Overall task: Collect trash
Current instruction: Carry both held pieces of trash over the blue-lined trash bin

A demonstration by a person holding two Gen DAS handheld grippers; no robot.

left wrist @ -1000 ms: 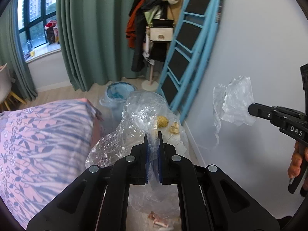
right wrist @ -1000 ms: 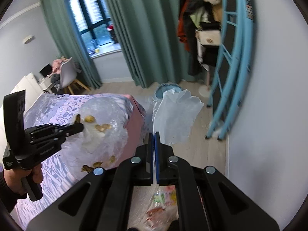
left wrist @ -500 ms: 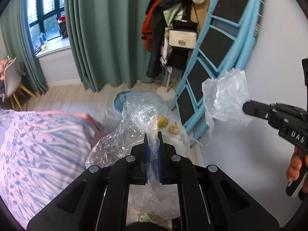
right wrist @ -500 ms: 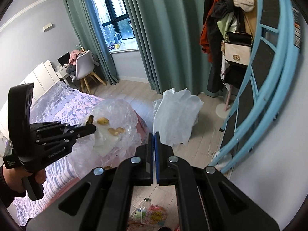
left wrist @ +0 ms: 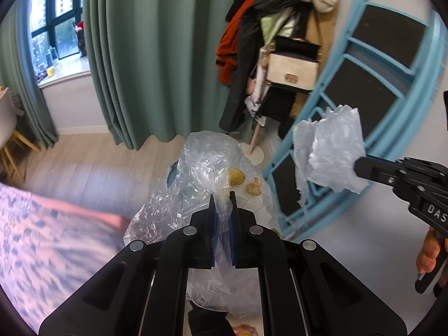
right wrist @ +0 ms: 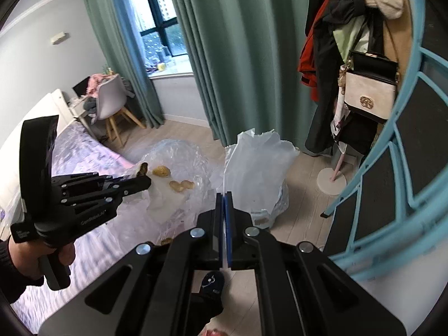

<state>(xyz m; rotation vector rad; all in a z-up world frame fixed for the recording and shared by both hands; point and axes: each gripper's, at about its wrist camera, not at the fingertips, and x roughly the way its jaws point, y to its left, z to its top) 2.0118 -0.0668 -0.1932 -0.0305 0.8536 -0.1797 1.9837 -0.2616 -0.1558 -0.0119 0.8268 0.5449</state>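
My left gripper (left wrist: pixel 222 196) is shut on a crumpled clear plastic sheet (left wrist: pixel 201 173) that carries yellowish food scraps (left wrist: pixel 236 176); it hangs in the air in front of me. It also shows in the right wrist view (right wrist: pixel 145 182) with the sheet (right wrist: pixel 179 165) and scraps (right wrist: pixel 182 185). My right gripper (right wrist: pixel 224 196) is shut on a white plastic bag piece (right wrist: pixel 257 168), held upright. In the left wrist view the right gripper (left wrist: pixel 361 165) holds that piece (left wrist: pixel 333 156) to the right of the clear sheet. A bin lined with plastic (right wrist: pixel 275 210) stands on the floor behind the white piece.
A bed with a pink and purple patterned cover (left wrist: pixel 42 238) is at the left. A blue ladder frame (left wrist: pixel 378 112) leans on the wall at the right. A coat rack with clothes and a bag (right wrist: pixel 366 89) stands by green curtains (left wrist: pixel 154 56). Some wrappers lie on the floor below (left wrist: pixel 243 329).
Both grippers have swung with their plastic away from the bed toward the curtains and coat rack. Each keeps hold of its piece.
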